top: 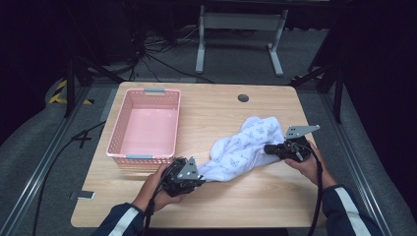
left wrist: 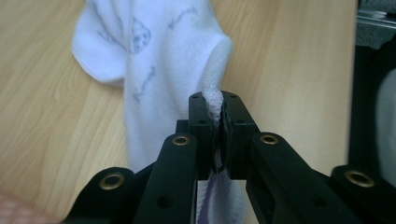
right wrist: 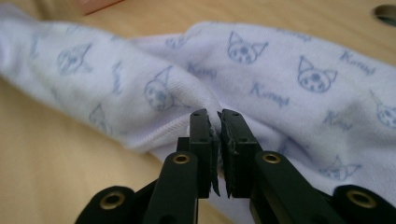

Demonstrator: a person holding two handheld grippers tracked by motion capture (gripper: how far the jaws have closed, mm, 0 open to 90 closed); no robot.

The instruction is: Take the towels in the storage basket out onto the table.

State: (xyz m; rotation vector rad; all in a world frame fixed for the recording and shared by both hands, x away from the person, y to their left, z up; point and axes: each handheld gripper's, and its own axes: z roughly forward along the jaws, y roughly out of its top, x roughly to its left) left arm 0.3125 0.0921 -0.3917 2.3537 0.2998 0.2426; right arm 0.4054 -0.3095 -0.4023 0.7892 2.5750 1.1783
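White cloth [top: 244, 145] pinched between both grippers' fingers [left wrist: 201, 122].

The towel [top: 243, 145] lies on the table [top: 255, 196], right of the basket [top: 145, 125], between both grippers.

The pink basket [top: 144, 126] blocks the table's [top: 246, 196] left part, just beyond the left claw [top: 200, 178]. The white cloth [top: 243, 142] spans the middle between both claws. The far table strip and the near edge lie bare, open for passing.
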